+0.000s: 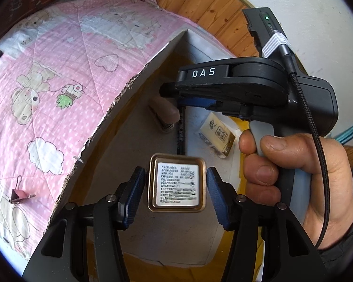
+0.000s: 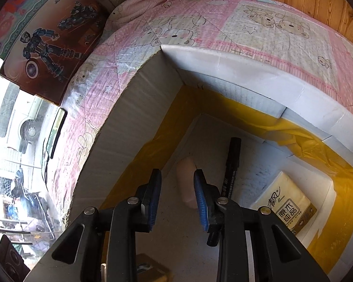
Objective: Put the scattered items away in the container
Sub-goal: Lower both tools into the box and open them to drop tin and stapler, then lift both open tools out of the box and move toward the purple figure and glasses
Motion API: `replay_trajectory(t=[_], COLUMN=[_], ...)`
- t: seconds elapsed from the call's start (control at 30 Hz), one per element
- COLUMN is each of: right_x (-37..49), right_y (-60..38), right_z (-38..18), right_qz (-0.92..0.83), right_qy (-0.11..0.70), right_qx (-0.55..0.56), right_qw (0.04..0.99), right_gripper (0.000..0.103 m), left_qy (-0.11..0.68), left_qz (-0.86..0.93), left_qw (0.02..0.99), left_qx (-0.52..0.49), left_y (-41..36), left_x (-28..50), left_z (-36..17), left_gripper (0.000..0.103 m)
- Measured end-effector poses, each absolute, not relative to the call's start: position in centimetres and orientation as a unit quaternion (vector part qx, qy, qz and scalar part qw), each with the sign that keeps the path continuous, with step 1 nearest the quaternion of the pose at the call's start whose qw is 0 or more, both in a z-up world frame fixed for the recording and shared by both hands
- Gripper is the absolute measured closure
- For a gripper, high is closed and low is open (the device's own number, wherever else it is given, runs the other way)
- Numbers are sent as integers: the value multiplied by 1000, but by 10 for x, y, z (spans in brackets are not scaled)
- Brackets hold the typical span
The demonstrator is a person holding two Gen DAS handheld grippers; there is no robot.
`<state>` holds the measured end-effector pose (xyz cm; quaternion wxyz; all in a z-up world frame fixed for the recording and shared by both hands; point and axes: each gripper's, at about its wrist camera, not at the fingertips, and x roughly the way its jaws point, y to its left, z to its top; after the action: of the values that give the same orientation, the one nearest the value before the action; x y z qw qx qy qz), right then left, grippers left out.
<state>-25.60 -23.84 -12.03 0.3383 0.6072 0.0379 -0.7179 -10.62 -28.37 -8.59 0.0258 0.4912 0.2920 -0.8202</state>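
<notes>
The container [image 1: 129,87] is an open white box with a yellow lining, standing on a pink quilt. My left gripper [image 1: 175,195] hangs over it, its blue pads a sliver clear of a blurred gold tin [image 1: 176,176] with a white label. A hand holds my right gripper [image 1: 171,94] inside the box. In the right wrist view the right gripper [image 2: 176,192] is open with nothing between its fingers. A black pen [image 2: 230,169] lies just right of them, and a pale pink stapler-like thing [image 2: 186,183] lies beyond. A tissue pack [image 2: 287,204] sits on the box floor.
A pink binder clip [image 1: 20,195] lies on the quilt [image 1: 58,70] left of the box. A toy robot carton [image 2: 49,42] rests at the quilt's far left. Wooden panelling [image 1: 211,7] and a white wall stand behind.
</notes>
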Motion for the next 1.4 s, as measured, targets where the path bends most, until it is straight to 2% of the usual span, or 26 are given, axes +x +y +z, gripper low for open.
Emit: replay_trajectory(t=[0.77,1.4], right_x=[-218,-163], right_y=[-181,-145], right_z=[-83,-56], right_qz=[-724,-732], right_qy=[-12,2], right_qx=[596,562], right_qw=[346,384], right_gripper=[72,72], left_qy=[282,248], left_qz=[-836,-860], left_qw=[33,39], left_qx=[469,445], left_y=[-260,-225], left_x=[-80,-47], left_z=[-53,-19], left_gripper=[46,46])
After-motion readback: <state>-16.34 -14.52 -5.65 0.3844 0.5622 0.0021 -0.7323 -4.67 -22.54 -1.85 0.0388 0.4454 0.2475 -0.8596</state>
